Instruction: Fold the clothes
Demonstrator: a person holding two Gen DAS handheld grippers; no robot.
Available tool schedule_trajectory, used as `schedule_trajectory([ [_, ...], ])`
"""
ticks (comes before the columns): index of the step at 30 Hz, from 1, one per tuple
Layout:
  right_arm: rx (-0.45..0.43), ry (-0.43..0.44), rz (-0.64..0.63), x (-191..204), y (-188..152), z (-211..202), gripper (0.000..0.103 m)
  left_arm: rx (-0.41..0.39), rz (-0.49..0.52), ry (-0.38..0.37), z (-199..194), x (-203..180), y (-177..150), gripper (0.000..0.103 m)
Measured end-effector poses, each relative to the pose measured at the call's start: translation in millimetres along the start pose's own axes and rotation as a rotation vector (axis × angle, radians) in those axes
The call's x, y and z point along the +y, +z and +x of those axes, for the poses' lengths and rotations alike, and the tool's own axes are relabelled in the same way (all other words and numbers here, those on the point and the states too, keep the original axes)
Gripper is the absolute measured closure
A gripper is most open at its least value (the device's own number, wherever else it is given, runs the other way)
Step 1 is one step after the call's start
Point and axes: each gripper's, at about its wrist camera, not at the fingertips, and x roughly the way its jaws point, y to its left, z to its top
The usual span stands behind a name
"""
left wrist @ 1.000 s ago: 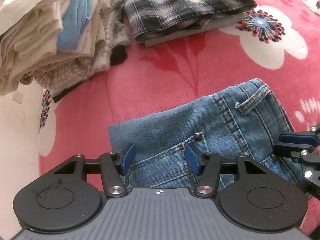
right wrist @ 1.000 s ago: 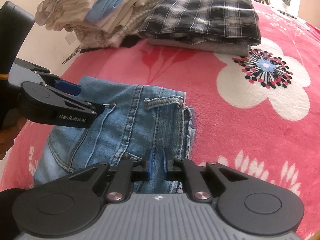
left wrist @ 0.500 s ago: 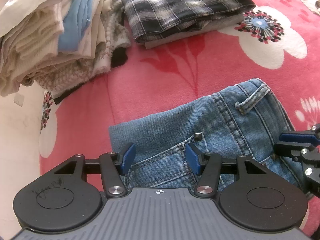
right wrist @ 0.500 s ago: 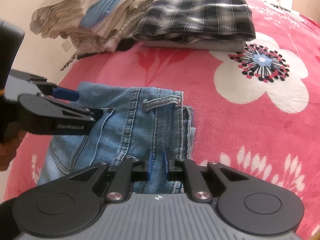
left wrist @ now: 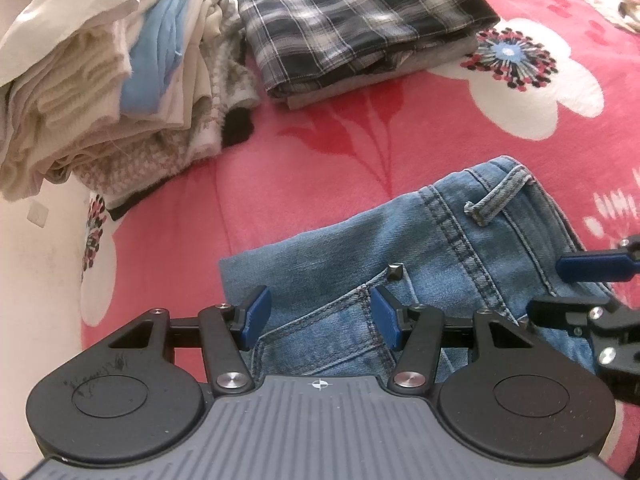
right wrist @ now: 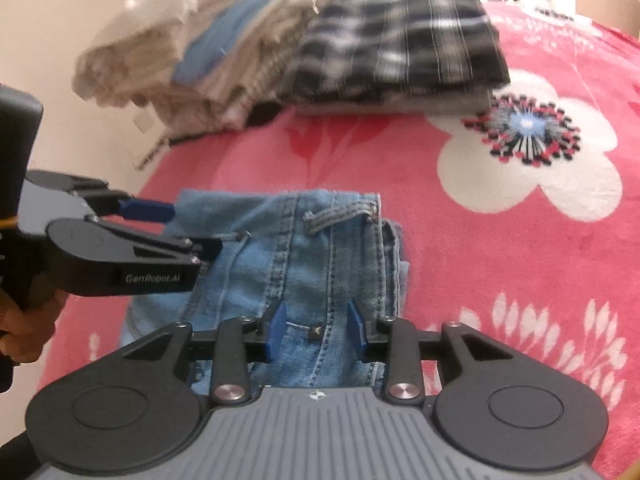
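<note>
Since a second ago, only the right claw point(right wrist: 316, 330) has changed: its blue pads, then nearly pressed together over the denim, are opening, and the jeans point(right wrist: 288, 276) lie slack beneath them with nothing pinched. The left claw point(left wrist: 320, 322) stands half spread over the same garment, as it did before, gripping nothing.

On the pink flowered bed point(left wrist: 320, 148), a heap of pale unfolded laundry point(left wrist: 104, 92) sits at ten o'clock in the left wrist view, with a folded plaid garment point(left wrist: 352, 20) at twelve. The jeans rest in a compact folded bundle at the near edge, directly under both claws, belt loop point(left wrist: 498, 196) toward two o'clock.

Denim of this kind is probably heavy for cloth, limp yet thick at the seams, neither slippery nor fragile. Several layers stacked together likely resist a shallow pinch. The waistband edge or a doubled seam near the pocket rivet point(right wrist: 314, 333) looks the firmest hold; a single loose layer would probably peel the fold apart.
</note>
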Motion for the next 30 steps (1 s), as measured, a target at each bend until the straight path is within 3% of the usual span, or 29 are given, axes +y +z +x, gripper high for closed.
schedule_trajectory([
  [2, -0.040, -0.001, -0.014, 4.9, -4.3, -12.7, 0.068, -0.020, -0.004, -0.020, -7.1, 5.2, -4.4, 0.048],
  [6, -0.063, 0.005, -0.057, 19.3, -23.3, -35.9, 0.079, -0.073, -0.005, -0.091, -30.2, 20.5, -28.9, 0.048],
  [10, 0.010, -0.019, -0.137, 39.3, -48.8, -27.7, 0.086, -0.073, 0.084, -0.178, -47.3, 23.2, -66.1, 0.048],
  [12, 0.039, -0.044, -0.101, 35.9, -57.2, -13.0, 0.086, -0.032, 0.150, -0.203, -44.8, 17.7, -83.8, 0.049],
  [17, 0.055, -0.073, -0.046, 35.7, -54.5, -12.1, 0.090, 0.016, 0.179, -0.213, -23.6, 11.8, -99.9, 0.048],
  [21, 0.024, -0.067, -0.017, 33.1, -61.1, -35.4, 0.089, 0.009, 0.197, -0.232, -37.3, 16.8, -95.1, 0.050],
  [24, 0.072, -0.086, 0.018, 27.3, -76.3, -19.8, 0.093, -0.004, 0.250, -0.254, -47.8, 15.1, -104.8, 0.050],
  [30, 0.163, -0.128, 0.048, 23.7, -96.2, 3.8, 0.094, 0.029, 0.344, -0.217, -22.7, -8.8, -120.7, 0.048],
])
